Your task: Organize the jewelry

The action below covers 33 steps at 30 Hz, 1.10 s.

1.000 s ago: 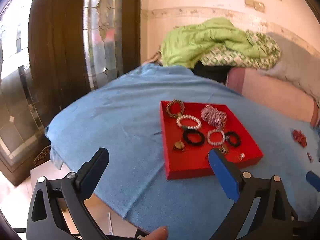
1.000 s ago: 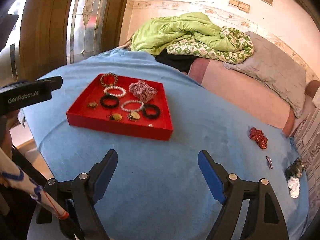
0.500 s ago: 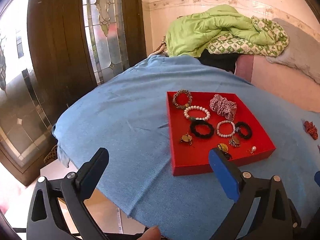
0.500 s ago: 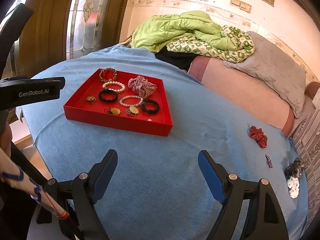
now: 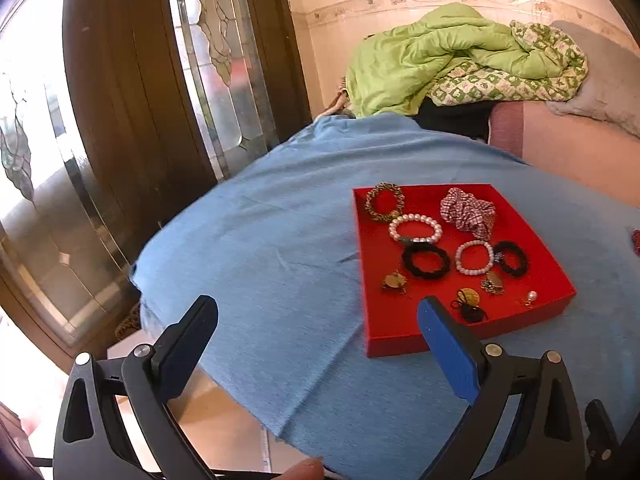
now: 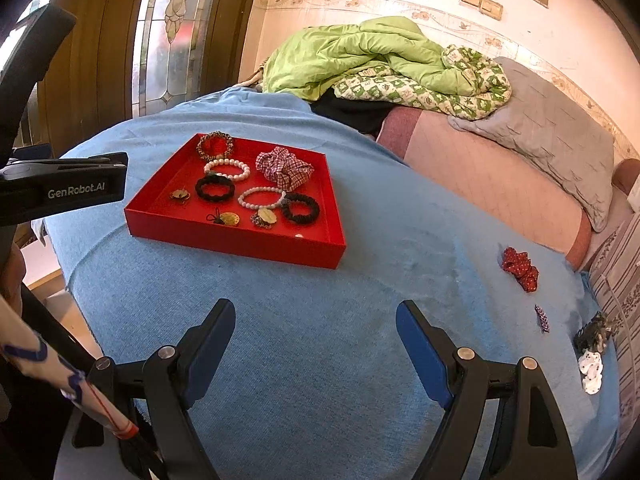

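A red tray (image 5: 384,344) (image 6: 240,242) sits on the blue cloth and holds several bracelets, black hair ties, a checked scrunchie (image 5: 468,210) (image 6: 284,168) and small brooches. A red scrunchie (image 6: 520,268), a small clip (image 6: 542,318), a dark claw clip (image 6: 594,336) and a white piece (image 6: 591,366) lie loose on the cloth at the right. My left gripper (image 5: 316,336) is open and empty, near the tray's front left corner. My right gripper (image 6: 316,340) is open and empty over bare cloth in front of the tray.
The blue cloth (image 5: 260,248) ends at a front left edge with floor below. A glass-panelled wooden door (image 5: 120,100) stands at left. A green quilt (image 6: 360,56) and grey pillow (image 6: 556,128) lie on a pink bed behind.
The left wrist view has swung so the tray sits further right and lower. The right gripper has barely moved. Both grippers stay open.
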Available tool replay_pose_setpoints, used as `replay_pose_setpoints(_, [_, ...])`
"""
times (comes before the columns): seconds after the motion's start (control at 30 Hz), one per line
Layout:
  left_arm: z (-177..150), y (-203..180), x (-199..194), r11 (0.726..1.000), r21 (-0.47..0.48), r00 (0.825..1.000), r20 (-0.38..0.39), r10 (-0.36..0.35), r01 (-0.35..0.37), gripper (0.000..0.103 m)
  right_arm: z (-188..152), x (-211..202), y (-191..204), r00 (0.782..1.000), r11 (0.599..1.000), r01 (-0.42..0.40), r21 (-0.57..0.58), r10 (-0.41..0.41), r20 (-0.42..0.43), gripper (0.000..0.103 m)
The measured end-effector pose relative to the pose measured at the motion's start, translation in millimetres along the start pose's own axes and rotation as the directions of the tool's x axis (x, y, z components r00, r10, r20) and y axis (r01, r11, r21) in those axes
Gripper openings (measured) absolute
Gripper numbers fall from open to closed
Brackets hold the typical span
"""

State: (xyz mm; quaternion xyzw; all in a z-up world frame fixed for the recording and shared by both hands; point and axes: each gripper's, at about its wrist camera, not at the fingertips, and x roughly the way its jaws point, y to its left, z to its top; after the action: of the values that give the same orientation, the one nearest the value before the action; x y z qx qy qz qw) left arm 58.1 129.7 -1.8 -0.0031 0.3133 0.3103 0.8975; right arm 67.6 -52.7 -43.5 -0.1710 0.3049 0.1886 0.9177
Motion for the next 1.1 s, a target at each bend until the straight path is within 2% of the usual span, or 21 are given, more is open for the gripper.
replay_pose_setpoints(0.13, [-1.1,-1.3,-1.6,1.000,0.013,1.000,0.010,0.015,-0.015,0.100,-0.5,0.3,0.6,1.000,1.000,0.003,-0.003,-0.003,-0.003,0.086])
replay_pose_setpoints(0.6, [-1.5,-3.2,-1.4,0.999,0.040,1.000,0.009,-0.019,0.018,0.100,-2.6,1.4,1.5,1.000,1.000,0.004,-0.005,-0.004,-0.008,0.086])
replay_pose_setpoints(1.1, [-1.4,-1.8,0.9,0.999,0.047,1.000,0.003,-0.017,0.017,0.100,-5.3,2.8,1.4,1.000,1.000,0.001,-0.010,-0.001,-0.015,0.086])
